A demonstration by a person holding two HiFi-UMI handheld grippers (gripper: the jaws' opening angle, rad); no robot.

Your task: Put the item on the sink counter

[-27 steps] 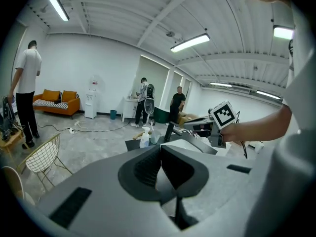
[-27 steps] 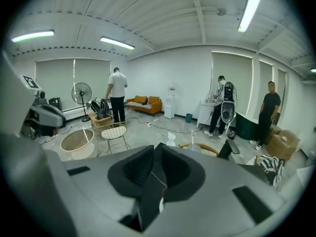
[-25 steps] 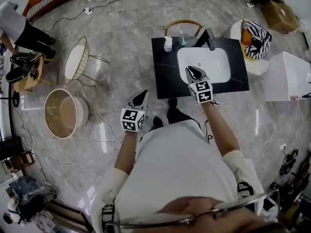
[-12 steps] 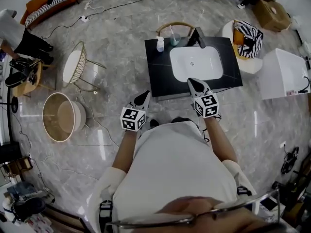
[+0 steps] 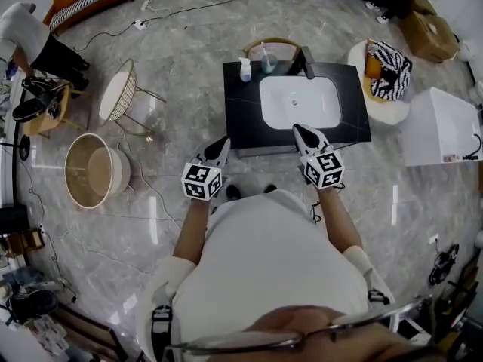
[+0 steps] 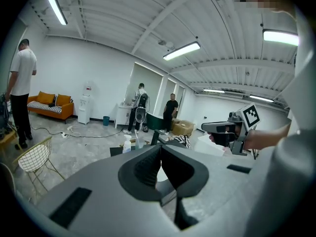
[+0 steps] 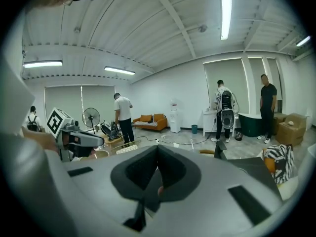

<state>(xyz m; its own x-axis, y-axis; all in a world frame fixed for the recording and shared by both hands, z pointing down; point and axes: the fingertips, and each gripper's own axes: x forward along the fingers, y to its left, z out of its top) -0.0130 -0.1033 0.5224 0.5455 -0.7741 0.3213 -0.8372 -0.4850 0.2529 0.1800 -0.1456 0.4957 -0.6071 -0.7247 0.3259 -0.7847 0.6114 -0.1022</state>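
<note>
Evidently no item is being carried at this moment. Just off the front left corner of the black sink counter (image 5: pixel 355 115), with its white oval basin, the left gripper (image 5: pixel 223 142) is hovering with its jaws pressed together on nothing. Along the counter's rear edge, a white pump bottle (image 5: pixel 244 69) and a clear cup (image 5: pixel 268 63) are standing left of the black faucet (image 5: pixel 306 60). One of these may be the task's item, already sitting on the counter, though nothing is marking which. At the counter's front edge, right of centre, the right gripper (image 5: pixel 299 130) is hanging with its jaws fully closed and empty.

The placing step is therefore looking either finished or not yet begun. The next move is calling for a target to be picked out and for the jaws to be parted before any approach.

Only the head view is giving the counter top's layout and both grippers against it. The two gripper views are adding the dark pads meeting up close, and the left gripper view is also showing people (image 6: pixel 141 105) standing beyond the counter and an orange sofa (image 6: pixel 48 102) well beyond its left side.
</note>
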